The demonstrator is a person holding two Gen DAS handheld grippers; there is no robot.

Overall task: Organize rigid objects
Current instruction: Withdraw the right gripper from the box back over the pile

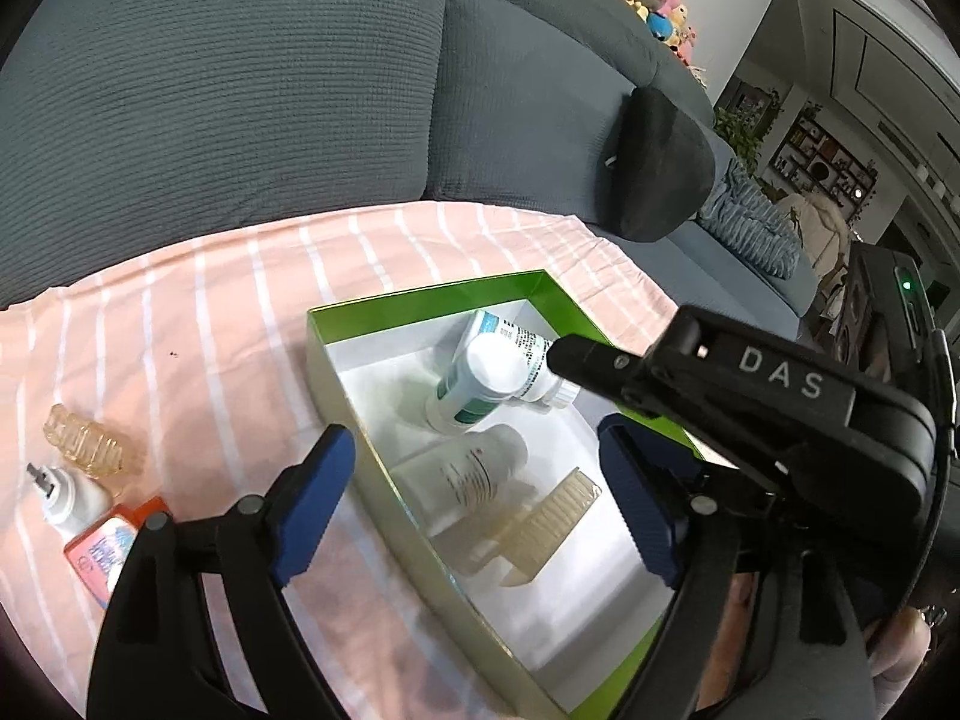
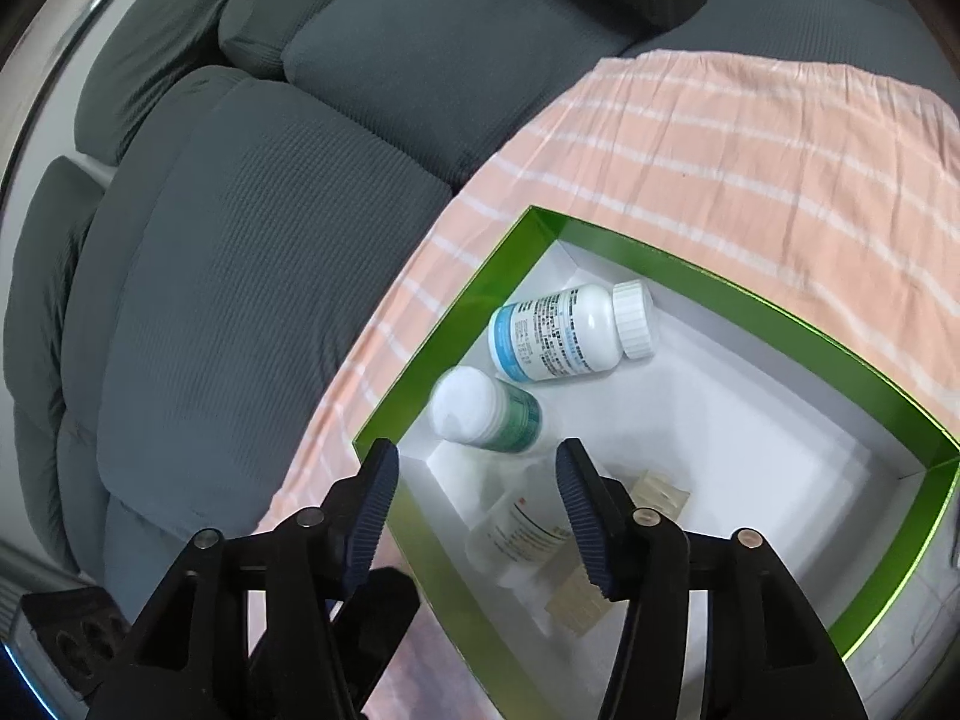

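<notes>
A green box (image 1: 420,295) with a white inside sits on a pink striped cloth (image 1: 210,330). In it lie a white bottle with a blue label (image 1: 531,345), a green-labelled bottle (image 1: 474,387), a frosted white bottle (image 1: 468,474) and an amber ribbed bottle (image 1: 552,525). My left gripper (image 1: 474,435) hangs open above the frosted bottle, touching nothing. My right gripper (image 2: 477,450) is open over the box's near corner, just short of the green-labelled bottle (image 2: 486,411), which looks blurred and tilted. The blue-labelled bottle (image 2: 564,330) lies beyond it.
Left of the box on the cloth lie another amber ribbed bottle (image 1: 90,441), a small white bottle (image 1: 72,501) and an orange packet (image 1: 108,546). A grey sofa back (image 1: 240,90) rises behind, with a dark cushion (image 1: 660,162) at the right.
</notes>
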